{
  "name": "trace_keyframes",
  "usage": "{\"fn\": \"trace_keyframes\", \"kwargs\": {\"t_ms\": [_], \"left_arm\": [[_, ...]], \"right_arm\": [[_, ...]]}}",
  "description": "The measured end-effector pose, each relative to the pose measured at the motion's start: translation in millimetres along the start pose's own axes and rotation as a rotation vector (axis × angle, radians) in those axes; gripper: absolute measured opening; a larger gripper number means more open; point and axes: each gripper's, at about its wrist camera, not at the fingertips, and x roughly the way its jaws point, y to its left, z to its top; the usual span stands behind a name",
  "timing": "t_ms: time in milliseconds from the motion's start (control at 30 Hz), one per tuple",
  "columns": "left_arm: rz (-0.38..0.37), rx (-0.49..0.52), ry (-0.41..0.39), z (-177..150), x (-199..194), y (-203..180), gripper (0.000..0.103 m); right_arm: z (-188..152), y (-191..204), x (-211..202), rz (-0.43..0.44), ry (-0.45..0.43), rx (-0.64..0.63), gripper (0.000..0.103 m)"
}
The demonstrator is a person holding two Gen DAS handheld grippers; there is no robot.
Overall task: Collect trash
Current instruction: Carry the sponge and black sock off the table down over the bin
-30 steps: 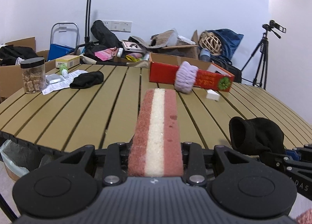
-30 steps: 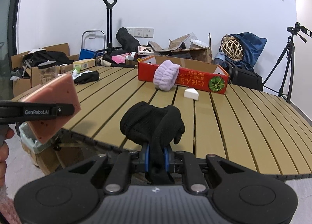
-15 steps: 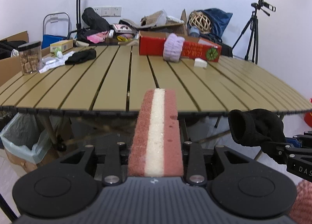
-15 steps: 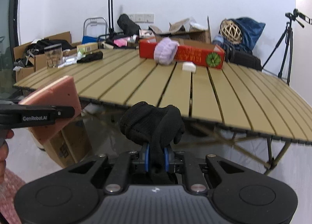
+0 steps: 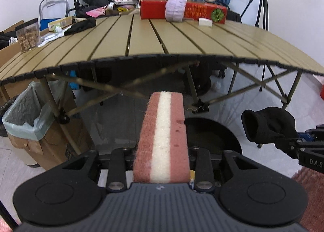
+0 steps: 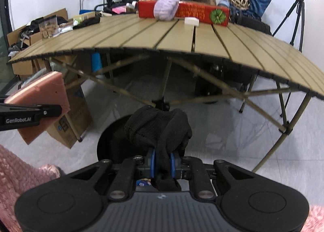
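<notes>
A pink sponge (image 5: 165, 122) with a white middle layer stands on edge between the jaws of my left gripper (image 5: 162, 157), which is shut on it. My right gripper (image 6: 163, 161) is shut on a bunched black cloth (image 6: 160, 126), pinched between its blue pads. Both grippers hang below the front edge of the slatted table (image 5: 162, 56), side by side. Beneath them on the floor is a dark round bin (image 5: 212, 137), also in the right wrist view (image 6: 113, 141). The right wrist view shows the sponge (image 6: 40, 98) at far left.
On the table are a red box (image 5: 154, 7), a purple fluffy band (image 5: 175, 8), a white block (image 5: 205, 22), another black cloth (image 5: 83, 25) and a jar (image 5: 27, 35). A bag-lined cardboard box (image 5: 26, 118) stands left; table legs cross ahead.
Both grippers have sunk from tabletop height to below the table's front edge and tipped downward. The dark bin and the floor have come into view. Both grips are unchanged.
</notes>
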Motion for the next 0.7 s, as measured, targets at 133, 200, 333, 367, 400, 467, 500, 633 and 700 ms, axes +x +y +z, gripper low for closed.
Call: {"fn": "trace_keyframes", "kwargs": {"t_ms": [133, 200, 333, 367, 400, 467, 500, 633, 700], "left_arm": [[0.0, 0.013, 0.052, -13, 6, -3, 0.032], [-0.005, 0.016, 0.09, -21, 12, -4, 0.032], [-0.005, 0.025, 0.142, -30, 20, -6, 0.032], [-0.005, 0.028, 0.15, -32, 22, -6, 0.032], [-0.002, 0.032, 0.159, -34, 24, -7, 0.032], [0.004, 0.035, 0.171, -35, 27, -8, 0.032], [0.005, 0.035, 0.179, -35, 29, -8, 0.032], [0.012, 0.038, 0.209, -38, 36, -8, 0.032], [0.018, 0.036, 0.23, -40, 41, -8, 0.032]], "right_arm": [[-7, -3, 8, 0.002, 0.039, 0.014, 0.014], [-11, -4, 12, 0.0, 0.058, 0.017, 0.014], [-19, -7, 24, -0.006, 0.108, 0.03, 0.014], [-21, -8, 28, -0.005, 0.119, 0.034, 0.014], [-22, -8, 31, 0.0, 0.128, 0.037, 0.014], [-24, -7, 35, 0.008, 0.141, 0.038, 0.014], [-25, -7, 38, 0.01, 0.145, 0.036, 0.014], [-28, -6, 47, 0.018, 0.166, 0.034, 0.014], [-29, -7, 52, 0.019, 0.176, 0.035, 0.014]]}}
